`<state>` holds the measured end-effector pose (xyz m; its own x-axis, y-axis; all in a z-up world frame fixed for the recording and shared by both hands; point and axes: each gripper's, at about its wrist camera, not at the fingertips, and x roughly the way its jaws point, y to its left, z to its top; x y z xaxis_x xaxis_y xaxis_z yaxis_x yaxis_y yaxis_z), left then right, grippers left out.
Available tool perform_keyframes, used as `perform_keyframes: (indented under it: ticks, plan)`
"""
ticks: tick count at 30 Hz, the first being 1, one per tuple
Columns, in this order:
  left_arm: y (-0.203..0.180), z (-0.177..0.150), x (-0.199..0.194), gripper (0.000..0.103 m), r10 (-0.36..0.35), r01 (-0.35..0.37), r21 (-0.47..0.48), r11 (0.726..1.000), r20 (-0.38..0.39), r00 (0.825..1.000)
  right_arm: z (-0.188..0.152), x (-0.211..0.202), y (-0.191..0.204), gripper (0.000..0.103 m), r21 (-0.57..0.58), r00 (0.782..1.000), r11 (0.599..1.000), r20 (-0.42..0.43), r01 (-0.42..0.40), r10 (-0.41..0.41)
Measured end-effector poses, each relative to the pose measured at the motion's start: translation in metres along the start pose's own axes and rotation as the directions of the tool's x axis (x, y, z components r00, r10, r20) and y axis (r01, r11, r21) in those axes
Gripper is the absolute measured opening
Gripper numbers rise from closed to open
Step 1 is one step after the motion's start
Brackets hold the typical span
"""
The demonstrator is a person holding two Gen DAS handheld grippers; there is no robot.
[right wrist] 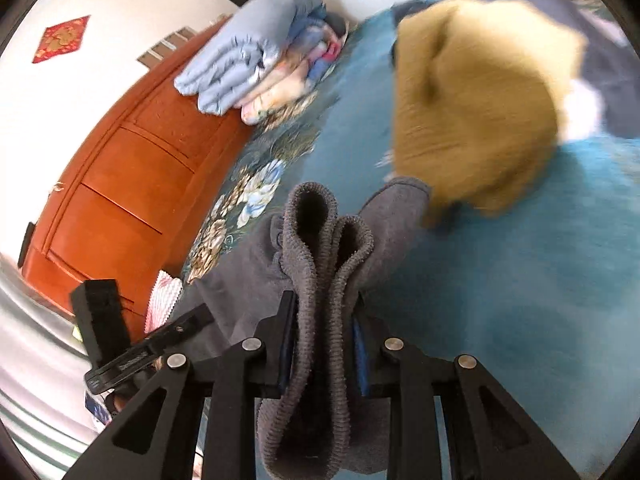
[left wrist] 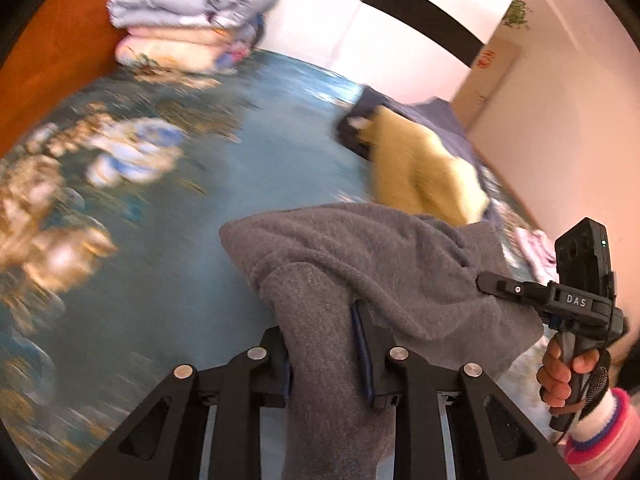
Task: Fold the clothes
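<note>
Bedroom setup, with a teal floral bedspread (left wrist: pixel 280 128) as the work surface and an orange wooden headboard (right wrist: pixel 132 168) behind it. Left gripper (left wrist: pixel 326 344) has its jaws nearly closed, pinching a bunched fold of the grey knit garment (left wrist: pixel 360 256). Right gripper (right wrist: pixel 324 332) is the same: jaws narrow, clamped on the ribbed hem (right wrist: pixel 320 232) of that same grey piece, so it hangs between the two, lifted off the bed. Further out there's a mustard-yellow knit sweater (right wrist: pixel 476 112) lying close by, and a stack of folded blue and floral quilts (left wrist: pixel 192 12) by the headboard. My worry: the grey fabric looks bunched, so it could land creased, or drag across the yellow sweater and mess it up.
</note>
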<state>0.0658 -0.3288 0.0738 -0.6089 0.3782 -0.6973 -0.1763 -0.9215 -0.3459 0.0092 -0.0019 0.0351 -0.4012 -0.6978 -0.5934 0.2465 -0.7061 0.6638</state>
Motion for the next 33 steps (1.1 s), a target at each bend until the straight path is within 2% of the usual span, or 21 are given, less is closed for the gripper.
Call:
perform_keyframes:
  ticks: [5, 10, 14, 17, 20, 22, 24, 27, 28, 30, 33]
  plan:
    - [0.057, 0.033, -0.019, 0.026, 0.096, -0.098, 0.025, 0.995, 0.045, 0.994, 0.035, 0.071, 0.036, 0.026, 0.025, 1.0, 1.0, -0.021, -0.019, 0.02]
    - [0.111, 0.034, -0.023, 0.026, 0.178, -0.178, -0.009, 0.984, 0.052, 0.983, 0.029, 0.122, 0.071, 0.026, 0.025, 0.997, 0.999, -0.071, -0.039, 0.041]
    - [0.157, 0.02, -0.013, 0.026, 0.186, -0.182, -0.126, 0.975, 0.018, 0.982, 0.008, 0.154, 0.077, 0.026, 0.01, 0.989, 0.999, -0.142, -0.031, 0.033]
    - [0.173, 0.003, -0.007, 0.027, 0.166, -0.164, -0.171, 0.972, -0.003, 0.986, 0.001, 0.161, 0.066, 0.026, 0.03, 0.985, 0.999, -0.168, -0.019, 0.024]
    - [0.176, -0.006, -0.01, 0.033, 0.146, -0.147, -0.205, 0.968, -0.017, 0.989, 0.002, 0.16, 0.056, 0.03, 0.05, 0.979, 0.998, -0.196, -0.049, 0.058]
    - [0.17, -0.01, -0.015, 0.046, 0.177, -0.18, -0.185, 0.966, -0.034, 0.984, 0.002, 0.157, 0.05, 0.03, 0.056, 0.974, 0.996, -0.212, -0.066, 0.076]
    - [0.162, -0.012, -0.024, 0.051, 0.246, -0.248, -0.145, 0.958, -0.033, 0.969, 0.003, 0.147, 0.045, 0.032, 0.037, 0.979, 0.998, -0.197, -0.049, 0.055]
    - [0.146, -0.014, -0.044, 0.054, 0.369, -0.365, -0.105, 0.925, 0.015, 0.929, 0.009, 0.127, 0.046, 0.032, -0.015, 0.991, 1.0, -0.131, 0.022, -0.023]
    - [0.139, -0.015, -0.05, 0.054, 0.373, -0.368, -0.096, 0.925, 0.039, 0.927, 0.012, 0.121, 0.05, 0.035, -0.042, 0.994, 0.998, -0.104, 0.042, -0.046]
    - [0.123, -0.018, -0.06, 0.054, 0.331, -0.326, -0.072, 0.943, 0.081, 0.94, 0.018, 0.109, 0.068, 0.035, -0.117, 0.997, 0.991, -0.051, 0.057, -0.064]
    - [0.103, -0.024, -0.06, 0.057, 0.289, -0.288, -0.027, 0.957, 0.115, 0.95, 0.013, 0.104, 0.107, 0.035, -0.239, 0.999, 0.971, -0.027, 0.016, -0.023]
